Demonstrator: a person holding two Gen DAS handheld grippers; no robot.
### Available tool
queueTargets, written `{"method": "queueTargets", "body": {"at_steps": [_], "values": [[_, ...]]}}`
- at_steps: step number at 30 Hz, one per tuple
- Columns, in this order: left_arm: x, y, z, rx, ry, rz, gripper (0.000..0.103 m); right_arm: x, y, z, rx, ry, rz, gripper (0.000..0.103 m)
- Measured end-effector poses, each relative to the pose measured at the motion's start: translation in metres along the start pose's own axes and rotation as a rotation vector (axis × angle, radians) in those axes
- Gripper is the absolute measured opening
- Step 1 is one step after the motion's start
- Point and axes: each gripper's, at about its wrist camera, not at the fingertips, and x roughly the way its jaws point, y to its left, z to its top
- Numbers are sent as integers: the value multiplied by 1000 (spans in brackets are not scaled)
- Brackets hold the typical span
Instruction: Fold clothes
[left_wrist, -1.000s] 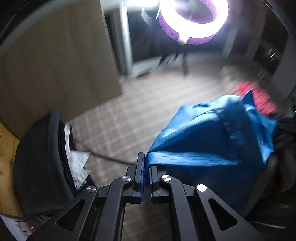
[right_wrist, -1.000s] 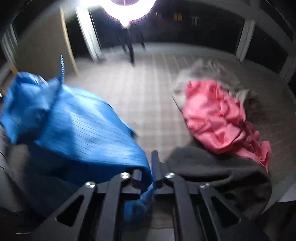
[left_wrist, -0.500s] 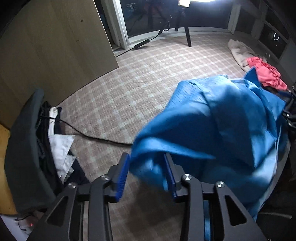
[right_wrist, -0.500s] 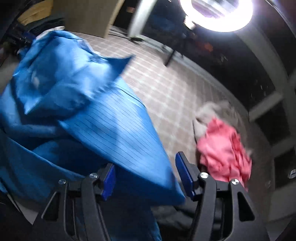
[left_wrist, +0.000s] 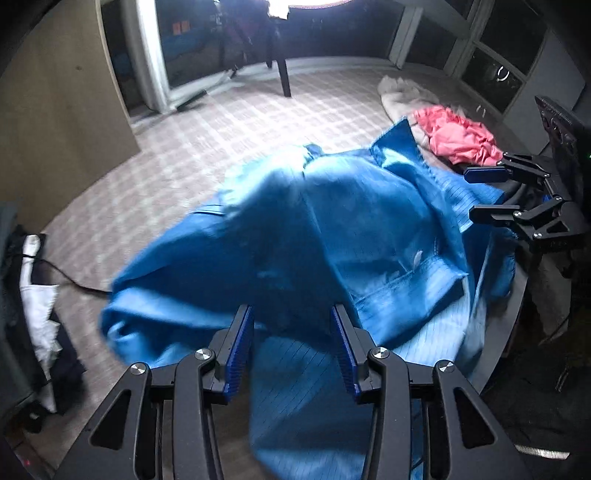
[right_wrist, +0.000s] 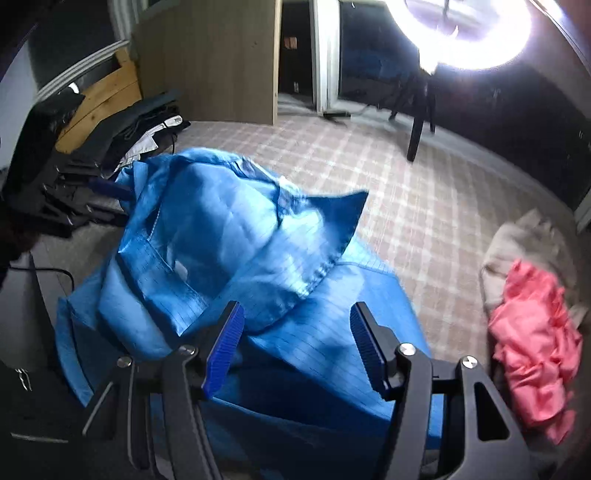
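Observation:
A blue striped garment (left_wrist: 332, 236) lies in a loose, bunched heap on the plaid surface, with a collar point sticking up; it also shows in the right wrist view (right_wrist: 229, 251). My left gripper (left_wrist: 293, 328) is open and empty at the garment's near edge. My right gripper (right_wrist: 295, 332) is open and empty over the near part of the cloth. The right gripper also shows in the left wrist view (left_wrist: 480, 194), open at the garment's right edge.
A pink garment (right_wrist: 532, 332) lies on a beige one (right_wrist: 532, 236) at the right, also in the left wrist view (left_wrist: 458, 136). Dark and white clothes (right_wrist: 140, 129) are piled at the left. A ring light (right_wrist: 469, 33) on a stand glares at the back. A wooden panel (left_wrist: 55, 110) stands at the left.
Both grippers were shut on the blue garment a second ago and have opened. The garment has dropped from them onto the surface in a heap.

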Motion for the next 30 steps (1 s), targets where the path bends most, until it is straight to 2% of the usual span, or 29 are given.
{"method": "queueTargets", "body": {"at_steps": [4, 9, 11, 14, 17, 20, 22, 27, 30], "values": [[11, 8, 4, -31, 17, -18, 41, 18, -7, 4, 67, 8, 54, 59], [12, 16, 6, -56, 34, -1, 41, 48, -10, 9, 123, 28, 99, 59], [13, 16, 6, -50, 41, 12, 41, 51, -8, 10, 121, 36, 116, 59], [15, 16, 4, -59, 62, -15, 41, 53, -3, 13, 97, 48, 122, 58], [15, 14, 2, -58, 59, -30, 41, 43, -5, 13, 81, 61, 96, 58], [11, 12, -2, -41, 67, -29, 41, 23, -9, 2, 55, 39, 73, 58], [8, 12, -3, -27, 66, -26, 41, 13, -8, -11, -4, 45, 19, 59], [2, 18, -6, 14, 69, 48, 41, 14, -7, -38, -98, 102, -72, 59], [2, 35, -7, 1, 85, 71, 41, 18, -10, -41, -108, 92, -99, 59]]}}
